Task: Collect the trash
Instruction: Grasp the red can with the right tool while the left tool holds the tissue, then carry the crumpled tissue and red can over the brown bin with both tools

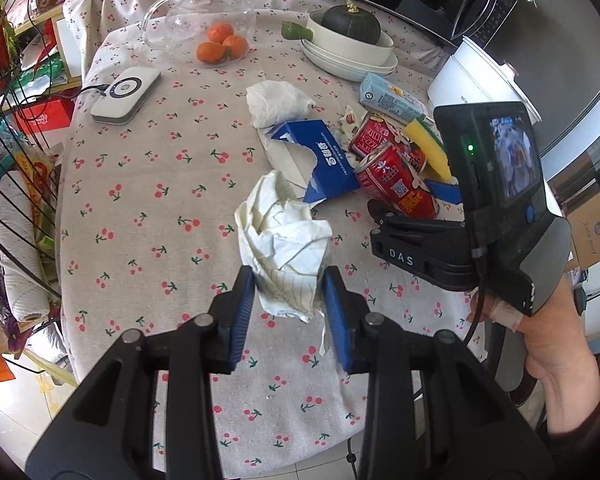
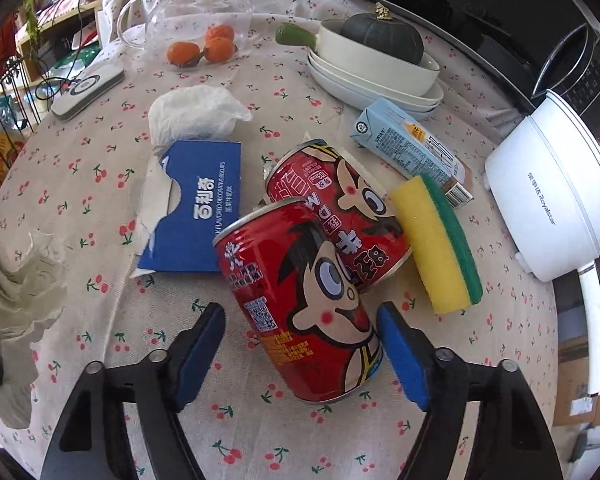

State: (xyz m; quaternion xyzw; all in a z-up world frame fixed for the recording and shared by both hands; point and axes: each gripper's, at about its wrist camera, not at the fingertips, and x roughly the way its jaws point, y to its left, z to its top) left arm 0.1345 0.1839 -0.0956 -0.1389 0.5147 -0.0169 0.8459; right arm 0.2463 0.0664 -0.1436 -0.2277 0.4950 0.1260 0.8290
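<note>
A round table [image 2: 100, 312] under a cherry-print cloth fills both views, with a microwave [image 2: 480, 12], a white electric pot [image 2: 556, 196], stacked dishes and a glass jar of oranges [image 2: 204, 20] at its far side.

The trash lies mid-table. 2 red cans lie on their sides, touching. The near can [image 2: 300, 304] has its long axis running from upper left to lower right in the right wrist view, its top rim toward the blue torn box [image 2: 200, 204] and its base toward the camera. The second can [image 2: 340, 208] lies behind it, resting against a yellow-and-green sponge [image 2: 436, 240]. A light-blue drink carton [image 2: 408, 148] lies flat further back, and a white tissue wad [image 2: 192, 114] sits beside the box.

The right gripper [image 2: 300, 350] straddles the near can's lower half, jaws half-wide; the right pad looks just at the can's wall, while a clear gap shows at the left pad, so there is no grip yet. The can probably is light, thin-walled and slick (easily dented, apt to roll), so closing across the round body near its middle, square to the axis, seems safest.

The left gripper [image 1: 290, 312] is clamped narrow on a crumpled paper [image 1: 284, 248], held above the cloth. It is soft, near weightless, and stands upright out of the jaws.
</note>
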